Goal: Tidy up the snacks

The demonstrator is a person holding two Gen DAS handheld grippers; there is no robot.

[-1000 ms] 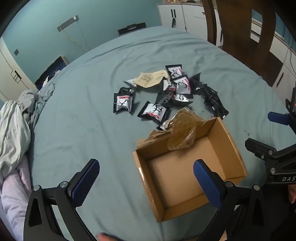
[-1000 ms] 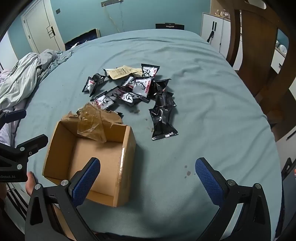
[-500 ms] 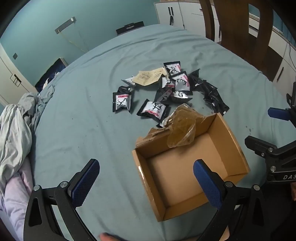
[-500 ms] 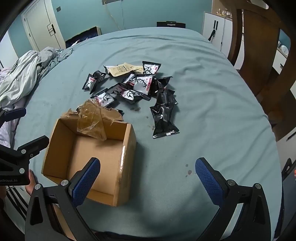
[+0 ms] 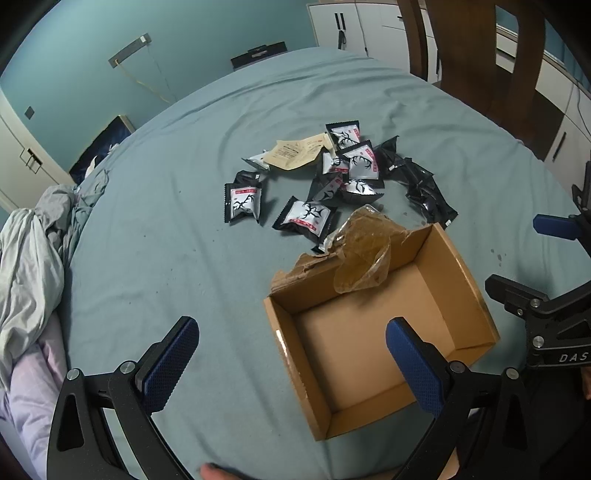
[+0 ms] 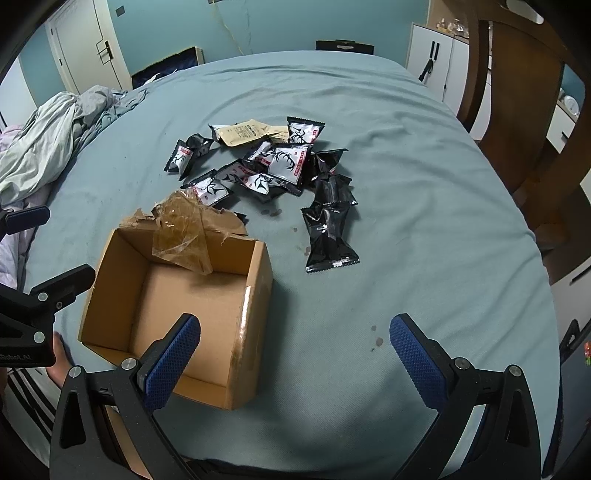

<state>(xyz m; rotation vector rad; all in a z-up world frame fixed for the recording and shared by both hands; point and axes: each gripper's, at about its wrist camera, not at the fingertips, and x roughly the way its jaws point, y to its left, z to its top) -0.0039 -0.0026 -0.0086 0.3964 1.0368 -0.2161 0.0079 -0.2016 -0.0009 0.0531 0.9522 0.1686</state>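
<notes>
Several black and white snack packets (image 5: 332, 177) (image 6: 277, 166) lie in a loose pile on the blue-green bed sheet (image 5: 166, 258), with a beige packet (image 5: 295, 151) among them. An empty open cardboard box (image 5: 369, 332) (image 6: 177, 295) with crumpled tape on its far wall sits in front of the pile. My left gripper (image 5: 291, 358) is open and empty, held above the box's near left corner. My right gripper (image 6: 295, 350) is open and empty, held above the sheet just right of the box. A black packet (image 6: 328, 236) lies ahead of it.
Crumpled grey bedding (image 5: 33, 240) (image 6: 55, 125) lies at the left edge of the bed. A wooden frame (image 6: 524, 110) and white cabinets (image 5: 362, 33) stand at the right and back. The other gripper shows at each view's side edge (image 5: 546, 314) (image 6: 33, 306).
Both grippers have shifted slightly forward toward the packet pile. The box and the packets have not moved. Both grippers stay open.
</notes>
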